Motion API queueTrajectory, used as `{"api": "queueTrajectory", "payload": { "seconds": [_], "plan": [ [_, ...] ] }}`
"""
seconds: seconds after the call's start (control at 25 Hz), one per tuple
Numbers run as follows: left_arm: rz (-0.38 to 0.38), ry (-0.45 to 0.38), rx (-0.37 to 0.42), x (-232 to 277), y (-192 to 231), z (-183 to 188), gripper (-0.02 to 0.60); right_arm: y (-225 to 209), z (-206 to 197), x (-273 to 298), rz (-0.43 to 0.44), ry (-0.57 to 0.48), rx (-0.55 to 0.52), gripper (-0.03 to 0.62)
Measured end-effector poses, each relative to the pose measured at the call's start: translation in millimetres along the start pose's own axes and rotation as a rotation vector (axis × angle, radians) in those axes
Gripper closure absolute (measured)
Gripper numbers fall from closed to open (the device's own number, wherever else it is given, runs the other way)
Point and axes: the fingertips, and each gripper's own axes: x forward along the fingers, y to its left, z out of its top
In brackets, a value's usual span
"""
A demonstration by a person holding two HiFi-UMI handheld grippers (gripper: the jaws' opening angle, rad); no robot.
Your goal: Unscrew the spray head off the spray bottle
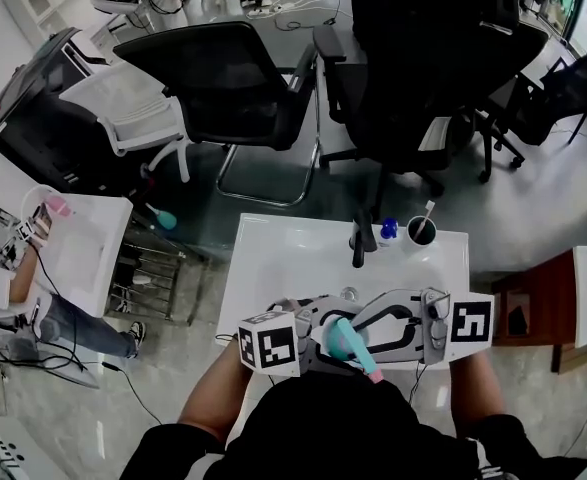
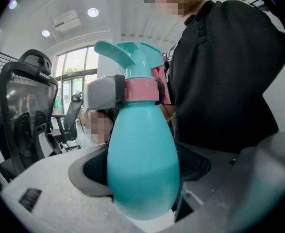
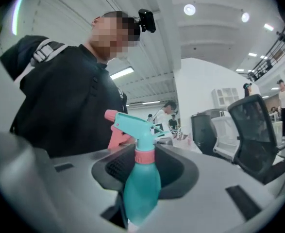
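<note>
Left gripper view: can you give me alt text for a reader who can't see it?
A teal spray bottle fills the centre, its body clamped in the left gripper, while the right gripper grips its pink collar beneath the spray head. Behind are the person's black top and an office chair.

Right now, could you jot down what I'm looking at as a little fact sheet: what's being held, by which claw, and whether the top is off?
held thing: teal spray bottle, close to the person's body
left gripper: shut on the bottle's wide body
right gripper: shut on the pink collar
spray head: on the bottle, not off yet
table: white, with a cup near its far edge
</note>
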Motion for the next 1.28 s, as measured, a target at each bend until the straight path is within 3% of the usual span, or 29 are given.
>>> {"api": "queueTrajectory", "payload": {
  "seconds": [0.08,0.2,0.44,0.88,1.04,1.2,1.28],
  "plan": [
    [-0.048,-0.002,-0.002,2.7,-9.5,0.9,0.187,6.2,1.2,2.3,0.045,-0.008,0.029,0.459],
    [-0.064,-0.011,-0.008,4.1,-12.6,2.5,0.187,5.8,6.2,3.8,0.047,-0.059,0.077,0.457],
    [0.052,-0.017,-0.023,-4.2,9.0,-3.3,0.186,-16.6,8.3,2.1,-0.063,-0.103,0.063,0.399],
    [0.381,0.022,-0.109,-30.7,72.3,-22.0,0.186,-63.0,-5.0,-32.1,-0.350,-0.145,0.051,0.402],
    [0.589,0.019,-0.181,-57.6,103.8,-32.6,0.186,-84.4,-1.3,-54.9,-0.516,-0.207,-0.017,0.407],
    [0.812,0.032,-0.253,-90.5,130.8,-47.2,0.187,-98.7,8.7,-87.3,-0.716,-0.315,-0.002,0.427],
    [0.887,0.048,-0.270,-102.1,139.1,-53.2,0.187,-96.2,13.2,-87.5,-0.746,-0.319,-0.012,0.467]
  ]
}}
